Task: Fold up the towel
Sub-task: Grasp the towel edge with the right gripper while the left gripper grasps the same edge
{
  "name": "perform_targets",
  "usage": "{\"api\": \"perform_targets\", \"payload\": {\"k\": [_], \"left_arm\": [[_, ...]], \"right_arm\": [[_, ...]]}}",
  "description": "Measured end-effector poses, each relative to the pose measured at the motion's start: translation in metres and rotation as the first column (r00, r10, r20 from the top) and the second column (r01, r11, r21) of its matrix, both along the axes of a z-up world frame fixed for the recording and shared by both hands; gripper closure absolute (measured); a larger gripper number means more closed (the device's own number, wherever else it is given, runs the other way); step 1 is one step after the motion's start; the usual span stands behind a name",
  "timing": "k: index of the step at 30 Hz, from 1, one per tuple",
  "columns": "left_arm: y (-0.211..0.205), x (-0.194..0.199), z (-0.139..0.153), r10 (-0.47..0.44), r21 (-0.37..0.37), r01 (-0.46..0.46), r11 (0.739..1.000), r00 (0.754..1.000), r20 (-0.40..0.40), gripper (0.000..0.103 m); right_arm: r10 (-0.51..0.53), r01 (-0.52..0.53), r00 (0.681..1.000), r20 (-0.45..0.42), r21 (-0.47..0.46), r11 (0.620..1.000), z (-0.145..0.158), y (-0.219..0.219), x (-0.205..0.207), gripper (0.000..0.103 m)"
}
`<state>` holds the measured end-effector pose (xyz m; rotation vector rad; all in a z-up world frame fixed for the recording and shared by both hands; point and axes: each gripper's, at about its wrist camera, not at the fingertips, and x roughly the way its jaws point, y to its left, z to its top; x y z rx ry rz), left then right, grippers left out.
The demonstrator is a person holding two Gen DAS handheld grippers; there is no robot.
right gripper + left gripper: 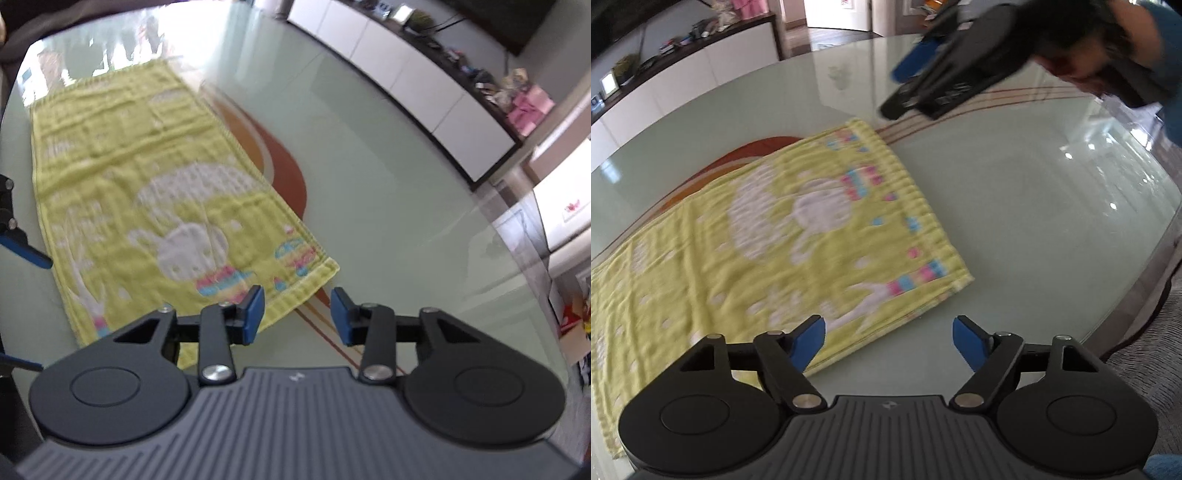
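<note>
The towel (783, 236) lies flat and spread out on the glass desk (1015, 206), with one long side running along the desk's near rim. It is a yellow towel with a white rabbit pattern and coloured shapes near its short end. I judge it to be light, soft and limp: it will bend and hang down when it is lifted, and on the smooth glass it may slide instead of staying in place. The best places to take hold seem to be the two corners of the short hemmed end, where the hem gives a little more thickness.

The left gripper (889, 341) is over the near corner of this end; its fingers stand wide apart and hold nothing. The right gripper (297, 314) is over the far corner of the same end; its fingers are closer together but there is still a gap, and no cloth is between them.

Beside the towel's short end the desk is bare glass, so there is open room. The rim of the desk is close to the towel's near side, so the cloth could slip over it.
</note>
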<state>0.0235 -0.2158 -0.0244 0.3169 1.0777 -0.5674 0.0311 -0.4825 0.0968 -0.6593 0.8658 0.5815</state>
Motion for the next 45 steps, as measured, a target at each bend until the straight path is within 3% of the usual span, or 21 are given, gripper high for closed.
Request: {"api": "perform_targets", "payload": {"k": [18,21,23,25,33,36,38,45], "left_arm": [[-0.042,0.016,-0.031,0.096,0.006,-0.095,0.995,0.989,-0.112,0.032],[-0.044,0.014,-0.033,0.103,0.013,-0.102,0.995,0.989,-0.108,0.033],[-0.043,0.013,-0.032,0.112,0.017,-0.11,0.994,0.989,-0.101,0.037],[-0.041,0.013,-0.032,0.125,0.028,-0.123,0.992,0.988,-0.094,0.047],[-0.04,0.005,-0.025,0.156,0.025,-0.154,0.988,0.982,-0.104,0.055],[-0.042,0.001,-0.021,0.181,0.043,-0.177,0.983,0.978,-0.102,0.063],[-0.043,0.0,-0.02,0.21,0.061,-0.204,0.977,0.973,-0.1,0.072],[-0.056,-0.003,-0.014,0.218,0.107,-0.205,0.973,0.968,-0.123,0.072]], "right_arm": [[0.059,-0.056,0.995,-0.079,0.043,0.998,-0.031,-0.023,0.048,0.068],[0.074,-0.068,0.992,-0.099,0.062,0.996,-0.035,-0.02,0.059,0.073],[0.084,-0.077,0.99,-0.11,0.063,0.995,-0.037,-0.017,0.063,0.079],[0.09,-0.084,0.989,-0.12,0.055,0.995,-0.041,-0.013,0.067,0.08],[0.109,-0.101,0.977,-0.183,0.056,0.993,-0.051,-0.006,0.083,0.08],[0.123,-0.117,0.971,-0.206,0.041,0.992,-0.053,-0.003,0.087,0.08],[0.125,-0.12,0.968,-0.216,0.037,0.992,-0.053,-0.002,0.091,0.078],[0.145,-0.153,0.956,-0.254,-0.013,0.988,-0.053,0.006,0.106,0.065]]}}
